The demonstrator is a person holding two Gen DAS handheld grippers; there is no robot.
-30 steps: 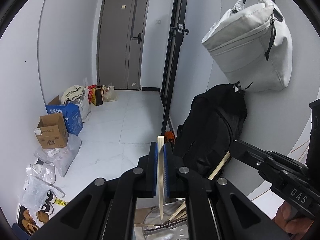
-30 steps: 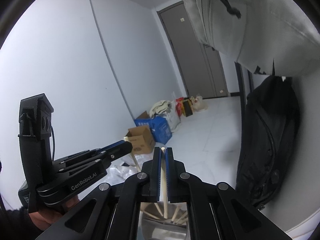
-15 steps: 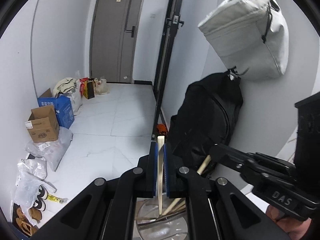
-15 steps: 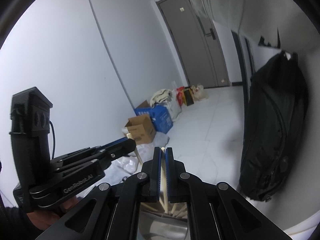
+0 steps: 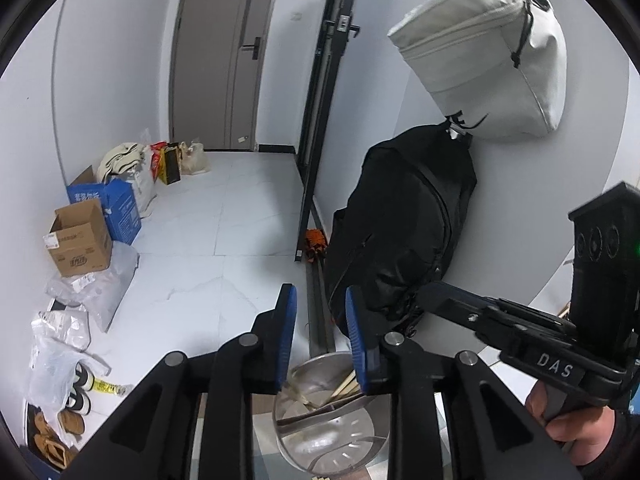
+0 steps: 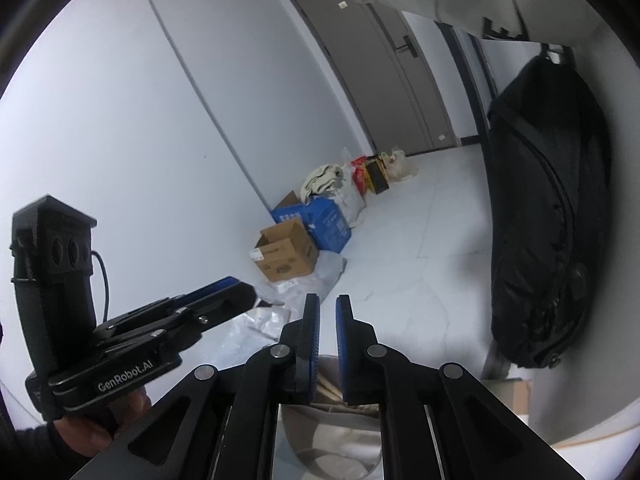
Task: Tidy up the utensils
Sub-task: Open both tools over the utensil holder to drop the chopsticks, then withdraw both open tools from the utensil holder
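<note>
- Closest in, the left tool (image 5: 320,344) has its blue pads apart and its jaws are opening — nothing sits between them.
- Right below that gap stands a round metal holder (image 5: 296,436) with a perforated bottom; several wooden chopsticks (image 5: 345,387) lean inside it, tips down, against its far wall.
- The right tool (image 6: 327,344) hovers over the same holder — its jaws are opening too, only a narrow slit so far, and nothing is gripped in it. Through the slit a pale stick end shows in the holder beneath.
- Each tool appears in the other's view: the right one, held from below by a hand (image 5: 568,432), reaches in from the right edge of the left camera; the left one, also in a hand (image 6: 100,428), comes in from the left of the right camera. Their tips are near one another above the holder.
- Just beyond, a black backpack (image 5: 404,240) slumps against the wall, with a grey bag (image 5: 484,52) hanging above it.
- Across the white tiled floor (image 5: 224,224), along the left wall, lie plastic bags (image 5: 96,280), shoes (image 5: 72,404), a brown carton (image 5: 80,240) and a blue box (image 5: 116,208).
- At the far end stands a grey door (image 5: 224,52), shut.
</note>
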